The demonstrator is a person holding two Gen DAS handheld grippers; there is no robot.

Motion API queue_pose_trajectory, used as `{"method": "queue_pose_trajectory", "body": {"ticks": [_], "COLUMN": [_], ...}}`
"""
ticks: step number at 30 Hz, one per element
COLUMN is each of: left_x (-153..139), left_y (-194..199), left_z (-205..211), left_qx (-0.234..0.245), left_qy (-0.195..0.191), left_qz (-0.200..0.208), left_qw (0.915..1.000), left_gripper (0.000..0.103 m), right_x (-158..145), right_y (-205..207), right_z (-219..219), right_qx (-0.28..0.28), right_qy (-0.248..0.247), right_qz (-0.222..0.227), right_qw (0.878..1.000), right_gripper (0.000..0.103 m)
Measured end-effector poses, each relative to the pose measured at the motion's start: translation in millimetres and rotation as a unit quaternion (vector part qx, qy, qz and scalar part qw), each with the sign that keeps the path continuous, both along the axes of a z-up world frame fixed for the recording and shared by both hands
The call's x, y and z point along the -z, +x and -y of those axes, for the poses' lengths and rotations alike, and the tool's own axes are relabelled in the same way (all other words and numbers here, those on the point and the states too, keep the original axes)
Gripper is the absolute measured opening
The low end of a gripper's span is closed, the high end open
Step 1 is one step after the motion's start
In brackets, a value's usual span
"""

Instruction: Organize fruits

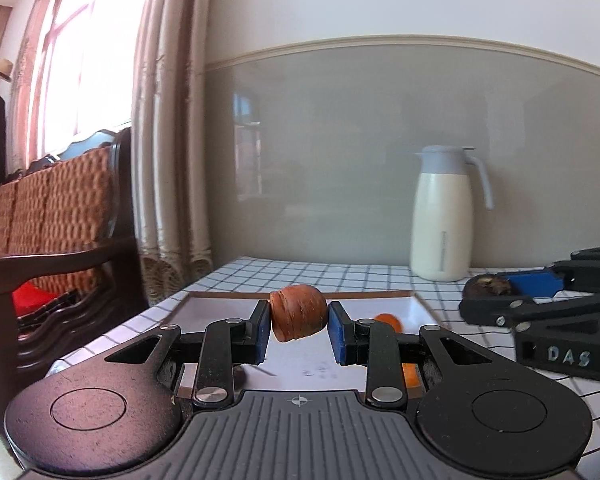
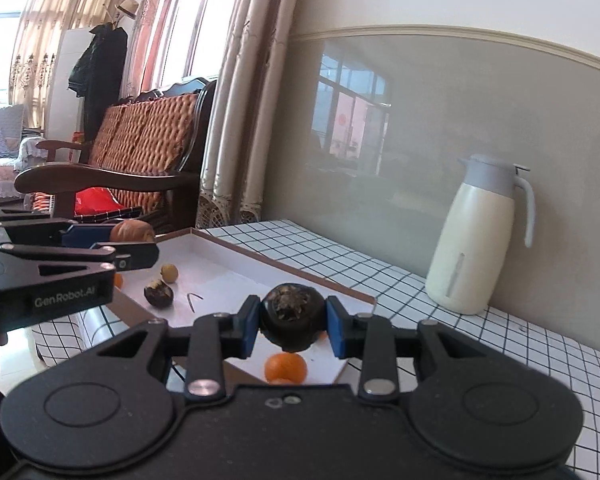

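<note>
I have a fruit in each hand-held gripper, both carried above a shallow white tray (image 2: 220,268) on the checked worktop (image 2: 460,300). My left hand-held gripper (image 1: 299,326) is closed about halfway, its blue pads pressing the sides of a brown, ridged fruit (image 1: 299,312); my right hand-held gripper (image 2: 293,326) is closed to much the same width on a dark, round mangosteen-like fruit (image 2: 293,316). In the right wrist view, the left one hangs at about nine o'clock from the dark fruit, over the tray's left part. To do this step well, I judge I should lower each fruit until it touches the tray floor before easing the pads apart, since round fruit will likely roll if dropped, and set like beside like: a second dark fruit (image 2: 159,292) lies at about ten o'clock from the held one, with a small yellow-green fruit (image 2: 169,272) just beyond it. Counting: two dark fruits, one brown ridged fruit, one yellow-green fruit, and at least two oranges, one (image 2: 286,367) under my right hand-held gripper at six o'clock and another partly hidden behind the left one; I cannot tell whether more are hidden. A thin bent stem (image 2: 193,300) lies on the tray. One cream jug (image 2: 476,240) stands at two o'clock, well apart.
</note>
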State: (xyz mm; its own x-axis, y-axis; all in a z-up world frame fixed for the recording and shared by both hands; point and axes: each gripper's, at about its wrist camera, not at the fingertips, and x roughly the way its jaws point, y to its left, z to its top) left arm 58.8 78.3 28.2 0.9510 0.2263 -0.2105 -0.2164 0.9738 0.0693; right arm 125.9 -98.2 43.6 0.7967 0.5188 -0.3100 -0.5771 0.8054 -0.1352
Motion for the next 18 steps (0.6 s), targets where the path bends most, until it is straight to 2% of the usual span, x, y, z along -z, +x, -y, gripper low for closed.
{"method": "queue_pose_trajectory", "body": {"ticks": [16, 18], "left_x": [-2, -2], "left_y": [16, 22], "left_z": [-36, -40], "left_qx": [-0.030, -0.033], "left_qy": [-0.004, 0.006], "left_qz": [0.003, 0.006], "left_qw": [0.9995, 0.9994], "left_gripper": [0.031, 0.031], "right_x": [-5, -3], "right_y": [28, 37], "right_z": [-27, -28], "right_qx": [-0.009, -0.005], "right_qy": [0.003, 0.003], "right_qz": [0.005, -0.004], "right_qw": [1.000, 1.000], "right_gripper": [0.026, 0.026]}}
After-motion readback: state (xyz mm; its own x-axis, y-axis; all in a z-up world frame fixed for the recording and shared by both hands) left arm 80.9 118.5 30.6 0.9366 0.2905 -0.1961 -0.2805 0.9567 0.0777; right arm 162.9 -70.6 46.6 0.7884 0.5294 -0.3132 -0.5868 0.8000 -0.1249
